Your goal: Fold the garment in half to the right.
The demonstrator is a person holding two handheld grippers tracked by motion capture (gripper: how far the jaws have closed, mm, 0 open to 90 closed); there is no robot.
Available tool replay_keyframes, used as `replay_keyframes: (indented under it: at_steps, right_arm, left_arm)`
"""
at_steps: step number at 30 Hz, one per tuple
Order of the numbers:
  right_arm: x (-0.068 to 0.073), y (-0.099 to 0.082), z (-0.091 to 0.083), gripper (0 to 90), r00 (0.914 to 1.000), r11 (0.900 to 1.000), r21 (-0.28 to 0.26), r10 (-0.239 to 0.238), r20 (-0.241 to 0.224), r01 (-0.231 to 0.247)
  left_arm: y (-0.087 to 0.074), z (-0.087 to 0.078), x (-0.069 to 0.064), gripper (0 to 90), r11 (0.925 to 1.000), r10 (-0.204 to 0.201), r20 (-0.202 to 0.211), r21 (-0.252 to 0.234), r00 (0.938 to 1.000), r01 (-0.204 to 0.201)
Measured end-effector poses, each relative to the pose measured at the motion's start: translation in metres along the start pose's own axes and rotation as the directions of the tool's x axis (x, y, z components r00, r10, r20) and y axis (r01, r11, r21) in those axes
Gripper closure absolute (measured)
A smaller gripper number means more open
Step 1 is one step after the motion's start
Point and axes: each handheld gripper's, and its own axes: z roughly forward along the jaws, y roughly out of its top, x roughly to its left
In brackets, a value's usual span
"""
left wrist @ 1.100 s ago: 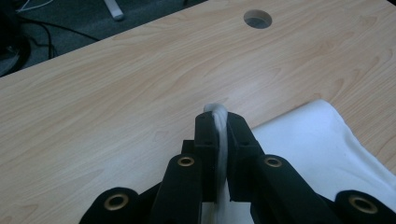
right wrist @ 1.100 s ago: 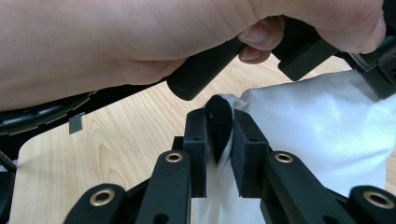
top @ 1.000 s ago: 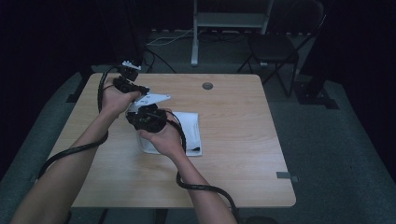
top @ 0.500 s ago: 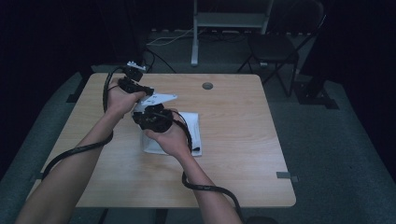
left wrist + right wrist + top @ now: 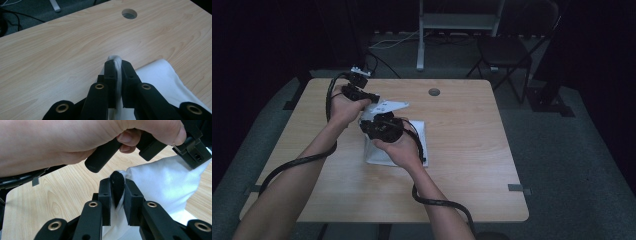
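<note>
A wooden table (image 5: 472,165) is taking up most of the high view, standing on grey carpet with a dark chair (image 5: 507,50) behind its far edge and a round cable hole (image 5: 434,92) sitting near that edge. A white cloth (image 5: 384,150) is lying a little left of the table's middle, its near part resting flat on the wood while its far corner is being lifted and stretched out between the two tools. The person's forearms are coming in from the bottom, each hand wrapping a black handle with a thick cable (image 5: 447,205) trailing back off the table. The left gripper (image 5: 371,100) is pinching a fold of the cloth at its upper corner; in the left gripper view its jaws are standing almost together with a thin white ridge of fabric squeezed between the pads (image 5: 110,75). The right gripper (image 5: 367,126) is clamping another bunched edge just beside it, its jaws likewise narrow with cloth wedged between the pads (image 5: 132,197), and the left hand (image 5: 75,142) is hovering close in front of it.
</note>
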Motion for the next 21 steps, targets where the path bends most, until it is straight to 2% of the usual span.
replay_keyframes:
  at_steps: [21]
  right_arm:
    - [-0.011,-0.009,-0.014,78.1,0.9996,0.9999,0.001,0.016,0.023,-0.016]
  left_arm:
    - [0.002,0.012,-0.013,84.7,0.9999,0.003,0.024,-0.016,0.9997,-0.002]
